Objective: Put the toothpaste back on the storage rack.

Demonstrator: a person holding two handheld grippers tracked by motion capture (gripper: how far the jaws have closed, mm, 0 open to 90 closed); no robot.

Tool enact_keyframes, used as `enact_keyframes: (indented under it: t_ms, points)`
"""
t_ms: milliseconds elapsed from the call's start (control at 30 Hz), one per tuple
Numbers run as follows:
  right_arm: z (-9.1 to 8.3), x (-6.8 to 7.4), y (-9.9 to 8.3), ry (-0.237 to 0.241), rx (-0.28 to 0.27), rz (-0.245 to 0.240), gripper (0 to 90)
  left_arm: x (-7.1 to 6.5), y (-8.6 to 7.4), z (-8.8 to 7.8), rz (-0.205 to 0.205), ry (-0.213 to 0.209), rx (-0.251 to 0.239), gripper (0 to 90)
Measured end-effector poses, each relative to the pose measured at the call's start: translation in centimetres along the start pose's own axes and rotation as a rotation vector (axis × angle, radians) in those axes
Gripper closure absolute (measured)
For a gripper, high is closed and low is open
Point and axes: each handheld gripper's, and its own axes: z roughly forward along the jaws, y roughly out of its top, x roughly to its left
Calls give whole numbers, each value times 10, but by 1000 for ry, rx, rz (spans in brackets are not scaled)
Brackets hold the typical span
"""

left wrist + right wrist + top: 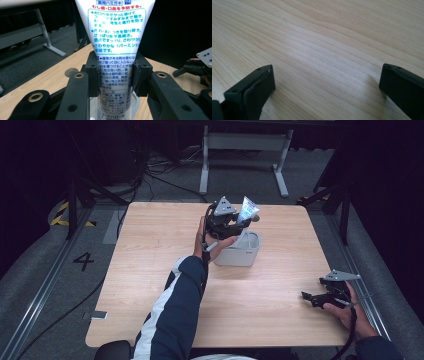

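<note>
The toothpaste tube (115, 50) is being held clamped between the 2 black jaws of the left gripper (226, 222), whose pads are pressing on the tube's flat sides about midway up its printed body. In the high view the tube (247, 209) is being carried near the middle of the tabletop's far edge, directly above the white cup (242, 251), with its crimped flat end tilted up and away towards the far-right corner. Its long axis is running nearly upright, and its lower end is pointing down into the cup's mouth, part of whose white rim (138, 99) is showing behind the tube in the left gripper view. Whether the cap end is touching the cup's floor cannot be told.

Judged from this, a placement of the tube into the cup is being carried out, and the coming move is turning on 1 relation: tube axis against cup opening, lower end kept inside the rim before release.

The right gripper (320, 298) is being rested near the tabletop's right edge, well apart from the cup, its jaws standing wide apart over bare wood (317, 45). The left hand is therefore the nearer.

Materials: the tube is soft glossy plastic, white with blue-green print; the cup is matt white, oval and straight-walled; the tabletop is pale, smooth wood grain.
</note>
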Motion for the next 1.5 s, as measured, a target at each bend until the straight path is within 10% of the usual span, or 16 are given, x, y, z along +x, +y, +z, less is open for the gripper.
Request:
enact_keyframes:
  t_ms: [1500]
  points:
    - [0,0,0,-1,0,-1,6,11,-38,30,4,2,103,632]
